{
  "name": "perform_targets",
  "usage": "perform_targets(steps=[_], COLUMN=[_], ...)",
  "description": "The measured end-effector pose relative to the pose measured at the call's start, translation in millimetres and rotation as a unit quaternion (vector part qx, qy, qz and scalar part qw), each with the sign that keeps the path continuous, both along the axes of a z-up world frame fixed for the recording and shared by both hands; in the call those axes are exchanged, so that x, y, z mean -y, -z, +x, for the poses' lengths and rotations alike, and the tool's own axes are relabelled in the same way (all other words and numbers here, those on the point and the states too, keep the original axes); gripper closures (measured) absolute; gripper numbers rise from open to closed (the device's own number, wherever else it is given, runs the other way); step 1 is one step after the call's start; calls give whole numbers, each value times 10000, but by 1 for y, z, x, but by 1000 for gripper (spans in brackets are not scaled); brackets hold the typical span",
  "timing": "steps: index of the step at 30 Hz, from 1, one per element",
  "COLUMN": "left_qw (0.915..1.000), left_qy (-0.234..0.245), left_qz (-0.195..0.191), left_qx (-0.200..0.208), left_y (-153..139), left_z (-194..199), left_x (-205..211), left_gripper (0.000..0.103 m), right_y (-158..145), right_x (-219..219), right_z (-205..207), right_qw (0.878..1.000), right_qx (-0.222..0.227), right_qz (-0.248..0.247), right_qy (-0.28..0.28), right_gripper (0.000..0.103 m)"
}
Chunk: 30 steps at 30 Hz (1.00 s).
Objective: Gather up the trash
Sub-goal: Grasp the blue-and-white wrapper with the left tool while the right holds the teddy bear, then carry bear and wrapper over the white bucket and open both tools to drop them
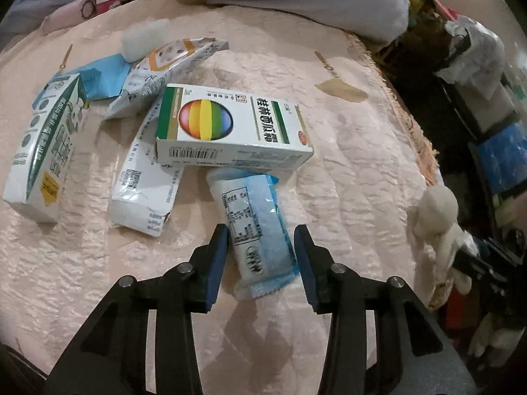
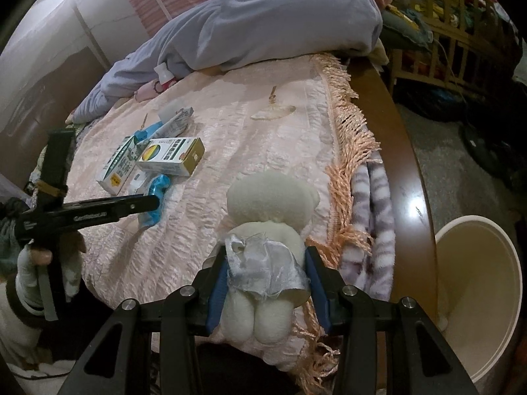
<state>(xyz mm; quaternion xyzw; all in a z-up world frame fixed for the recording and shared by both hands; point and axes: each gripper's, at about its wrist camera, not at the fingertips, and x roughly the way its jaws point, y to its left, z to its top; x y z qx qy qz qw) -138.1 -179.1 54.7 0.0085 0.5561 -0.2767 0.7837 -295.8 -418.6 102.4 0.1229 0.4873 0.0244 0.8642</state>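
Observation:
A blue-and-white snack packet (image 1: pixel 253 223) lies flat on the pink bedspread (image 1: pixel 355 177). My left gripper (image 1: pixel 260 233) straddles it, open, one blue pad close on each side. Behind it lie a white box with a rainbow ball (image 1: pixel 230 125), a torn white carton (image 1: pixel 145 184), a green-and-white carton (image 1: pixel 42 144) and crumpled wrappers (image 1: pixel 161 72). My right gripper (image 2: pixel 266 253) is shut on a white plush toy (image 2: pixel 273 204) in a silver skirt, near the bed's corner. The right wrist view also shows the left gripper (image 2: pixel 153 200) over the packet (image 2: pixel 159 182).
A cream bucket (image 2: pixel 477 279) stands on the floor past the wooden footboard (image 2: pixel 405 151), at the right. A person in lavender clothes (image 2: pixel 280 16) lies across the far end of the bed. A striped blanket (image 2: pixel 375 230) hangs below the fringe. Clutter fills the floor at the right.

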Motion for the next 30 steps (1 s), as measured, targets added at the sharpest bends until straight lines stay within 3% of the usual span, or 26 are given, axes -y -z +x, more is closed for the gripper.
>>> perform_targets(steps=[5, 13, 23, 30], left_qw=[9997, 9964, 9864, 9743], left_qy=[23, 506, 1409, 2085], left_qz=[43, -93, -334, -608], left_qx=[244, 678, 780, 598], left_y=[-5, -38, -60, -63], left_z=[-9, -41, -84, -112], left_x=[6, 34, 116, 179], left_gripper=[74, 75, 75, 75], right_y=[0, -6, -10, -7], right_x=[0, 11, 54, 99], right_z=[-1, -15, -58, -94], right_qw=[10000, 9997, 9969, 9897], right_qx=[21, 110, 130, 86], right_qz=[-4, 32, 10, -103], right_qy=[5, 193, 782, 1426], right_gripper=[61, 61, 61, 61])
